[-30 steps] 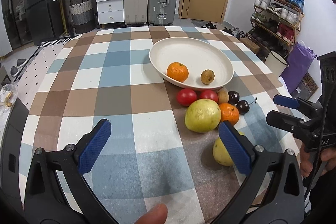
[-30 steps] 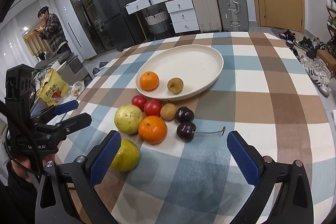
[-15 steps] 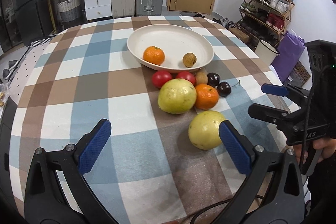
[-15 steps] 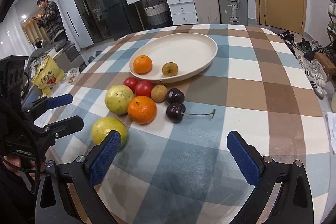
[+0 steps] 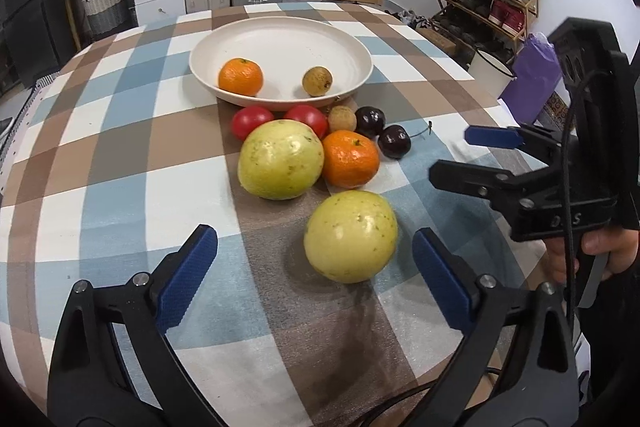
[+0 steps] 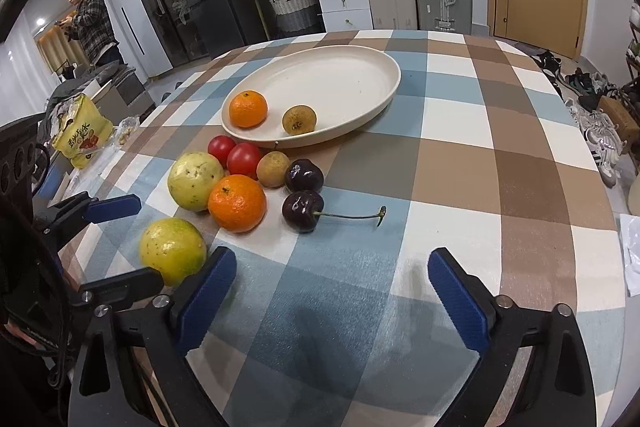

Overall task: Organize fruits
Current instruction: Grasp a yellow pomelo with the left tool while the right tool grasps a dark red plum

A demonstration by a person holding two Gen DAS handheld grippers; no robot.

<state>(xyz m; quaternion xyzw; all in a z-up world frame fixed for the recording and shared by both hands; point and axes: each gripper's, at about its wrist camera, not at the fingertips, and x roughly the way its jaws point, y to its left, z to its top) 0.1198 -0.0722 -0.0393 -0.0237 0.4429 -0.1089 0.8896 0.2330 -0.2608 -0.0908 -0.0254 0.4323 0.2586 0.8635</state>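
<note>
The tablecloth [image 5: 120, 155] looks like matt woven cloth; the plate [image 5: 280, 43] is smooth and satin, maybe ceramic. The cherries [image 6: 303, 211] are glossy; the guavas [image 5: 350, 235] are dull and speckled.

Bright even light, fisheye-warped dark edges

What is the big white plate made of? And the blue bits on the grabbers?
The plate looks like matte ceramic or melamine: cream, smooth, dull sheen; I can't tell which. The blue pads look like textured rubber or plastic, with a fine grippy pattern, on black plastic-looking fingers.
</note>
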